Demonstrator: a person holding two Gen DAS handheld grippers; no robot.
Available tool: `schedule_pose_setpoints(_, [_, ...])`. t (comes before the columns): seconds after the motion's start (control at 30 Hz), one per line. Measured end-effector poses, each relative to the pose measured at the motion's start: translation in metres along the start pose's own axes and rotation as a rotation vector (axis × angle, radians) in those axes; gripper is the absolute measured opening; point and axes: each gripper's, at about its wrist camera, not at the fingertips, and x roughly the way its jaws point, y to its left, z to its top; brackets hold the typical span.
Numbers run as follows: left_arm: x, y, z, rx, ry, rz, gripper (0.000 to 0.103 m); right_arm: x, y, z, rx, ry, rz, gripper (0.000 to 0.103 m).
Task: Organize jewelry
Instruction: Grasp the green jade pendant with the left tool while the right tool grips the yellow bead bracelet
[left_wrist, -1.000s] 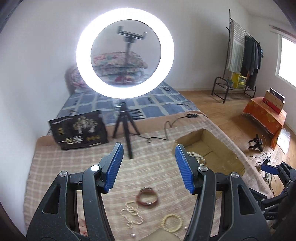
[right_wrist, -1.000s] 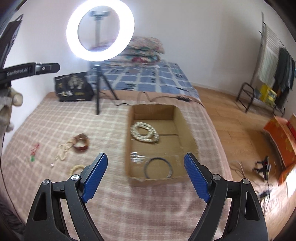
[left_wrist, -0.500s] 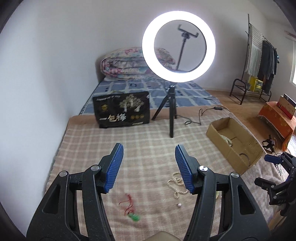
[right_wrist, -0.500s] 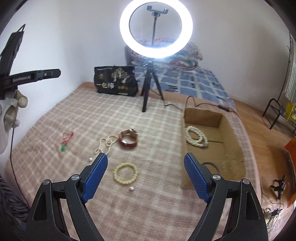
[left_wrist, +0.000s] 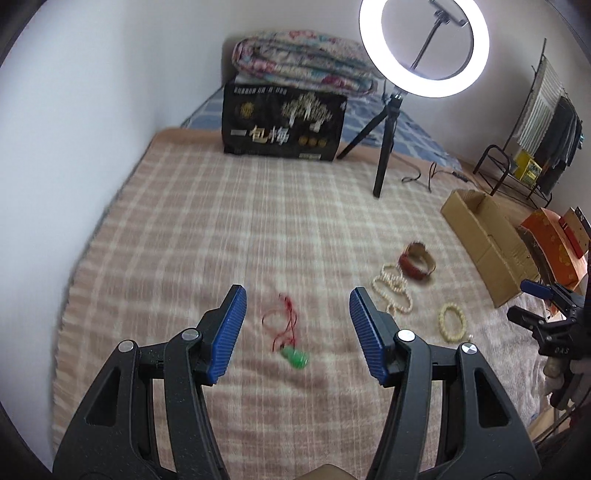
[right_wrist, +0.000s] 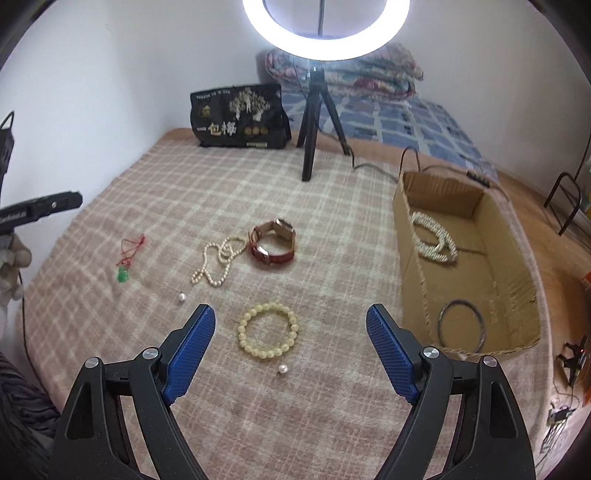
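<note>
My left gripper (left_wrist: 295, 325) is open and empty, hovering over a green pendant on a red cord (left_wrist: 293, 356) on the checked blanket. My right gripper (right_wrist: 290, 341) is open and empty, just above a cream bead bracelet (right_wrist: 267, 334). A pearl necklace (right_wrist: 219, 258), a red-strapped watch (right_wrist: 273, 242) and two loose pearls (right_wrist: 283, 368) lie on the blanket. The pendant also shows in the right wrist view (right_wrist: 123, 275). A cardboard box (right_wrist: 406, 273) at the right holds a coiled pearl strand (right_wrist: 434, 240) and a dark bangle (right_wrist: 461, 325).
A ring light on a black tripod (right_wrist: 314, 122) stands at the back of the blanket, its cable (right_wrist: 376, 168) trailing right. A black printed bag (right_wrist: 238, 116) stands beside it. Folded quilts (left_wrist: 303, 61) lie behind. The wall runs along the left.
Both grippers swung left, away from the box. The left one dropped toward the green pendant. The right one moved over the cream bracelet. Both stayed open.
</note>
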Motion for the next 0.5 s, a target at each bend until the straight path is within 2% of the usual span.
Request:
schedule_pose_setpoints(0.07, [0.009,0.003,-0.012,-0.017,0.039,-0.005,0.060,0.008,-0.002,-0.003,0.003,0.025,0.002,0.071])
schedule_pose_setpoints(0.13, [0.016,0.003,-0.021,-0.024,0.068,-0.009,0.060,0.019,-0.005,-0.006,0.018,0.058,0.007,0.065])
schedule_pose_setpoints(0.23, [0.028,0.000,-0.031,-0.032,0.102,-0.001,0.060,0.033,-0.011,-0.011,0.059,0.102,0.019,0.063])
schedule_pose_setpoints(0.27, [0.033,0.000,-0.035,-0.040,0.115,0.003,0.060,0.039,-0.013,-0.012,0.072,0.120,0.024,0.056])
schedule_pose_setpoints(0.33, [0.043,0.000,-0.039,-0.056,0.140,0.004,0.060,0.047,-0.015,-0.013,0.085,0.146,0.027,0.050])
schedule_pose_setpoints(0.5, [0.065,-0.004,-0.046,-0.056,0.183,0.029,0.060,0.056,-0.019,-0.014,0.086,0.169,0.020,0.050])
